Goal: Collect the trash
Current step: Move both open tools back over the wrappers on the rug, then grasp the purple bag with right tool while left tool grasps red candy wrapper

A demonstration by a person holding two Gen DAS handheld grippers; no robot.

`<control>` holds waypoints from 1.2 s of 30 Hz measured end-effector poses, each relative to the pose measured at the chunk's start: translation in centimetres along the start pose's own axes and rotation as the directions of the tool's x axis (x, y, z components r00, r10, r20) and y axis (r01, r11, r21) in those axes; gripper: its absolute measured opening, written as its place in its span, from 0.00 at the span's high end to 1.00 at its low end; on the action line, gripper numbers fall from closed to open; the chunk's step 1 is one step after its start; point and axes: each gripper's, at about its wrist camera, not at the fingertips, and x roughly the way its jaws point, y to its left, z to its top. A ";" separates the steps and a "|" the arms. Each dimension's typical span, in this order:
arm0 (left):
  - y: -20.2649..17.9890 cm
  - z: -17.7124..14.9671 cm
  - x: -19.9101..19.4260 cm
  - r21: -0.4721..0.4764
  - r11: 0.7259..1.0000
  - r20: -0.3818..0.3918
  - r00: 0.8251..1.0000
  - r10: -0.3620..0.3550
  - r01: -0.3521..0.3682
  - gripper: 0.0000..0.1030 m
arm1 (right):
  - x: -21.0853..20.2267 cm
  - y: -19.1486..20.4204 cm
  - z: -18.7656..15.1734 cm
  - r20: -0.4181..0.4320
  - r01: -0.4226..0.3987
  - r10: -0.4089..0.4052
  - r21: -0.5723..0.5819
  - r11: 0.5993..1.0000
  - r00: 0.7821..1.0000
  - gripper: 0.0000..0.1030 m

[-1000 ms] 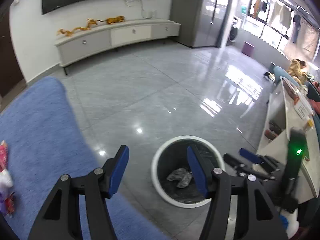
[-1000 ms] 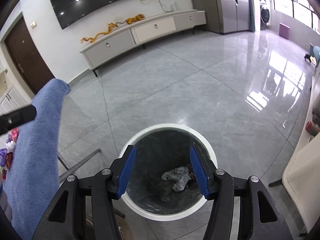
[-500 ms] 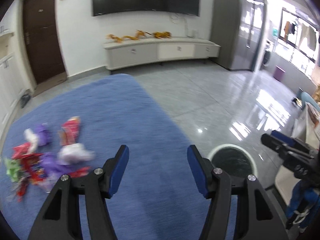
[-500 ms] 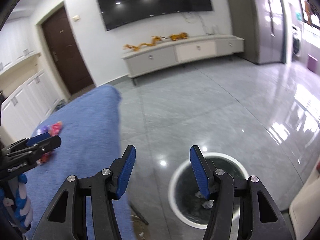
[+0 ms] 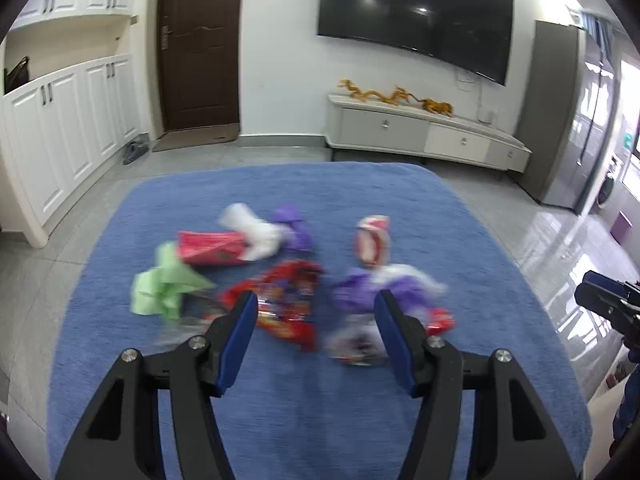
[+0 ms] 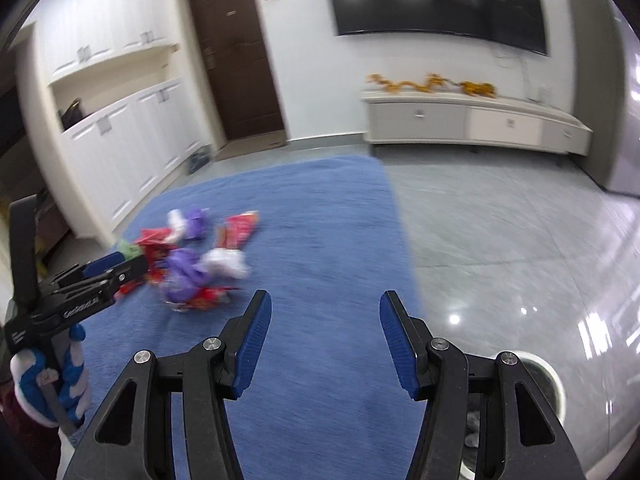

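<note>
Motion blur smears the wrappers [image 5: 288,300] on the blue cloth [image 5: 320,400], their print unreadable, and the right gripper's [image 6: 325,344] frame hides most of the trash bin [image 6: 554,384].

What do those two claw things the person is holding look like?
Both the left gripper and the right gripper are matte black plastic frames with silver screws and two blue ribbed pads. The left one carries small white lettering, and a blue-and-white glove grips it.

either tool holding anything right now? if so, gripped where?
Nothing held. Left tool is open, hovering over the trash pile on the blue cloth; right tool is open with only cloth between its fingers.
</note>
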 end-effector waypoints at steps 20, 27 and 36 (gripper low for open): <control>3.0 1.1 6.5 0.017 0.996 -0.109 0.990 -0.087 0.090 0.50 | 11.4 12.6 1.1 -0.176 -0.212 0.180 -0.180 0.960 0.968 0.39; 2.3 0.1 7.0 0.013 0.995 -0.144 0.985 -0.094 0.097 0.79 | 11.9 11.4 -0.4 -0.204 -0.273 0.239 -0.154 0.950 0.949 0.65; 1.5 -0.5 3.2 -0.057 0.994 -0.065 0.993 -0.100 0.096 0.85 | 7.3 8.6 -1.0 -0.095 -0.300 0.292 -0.073 0.951 0.952 0.69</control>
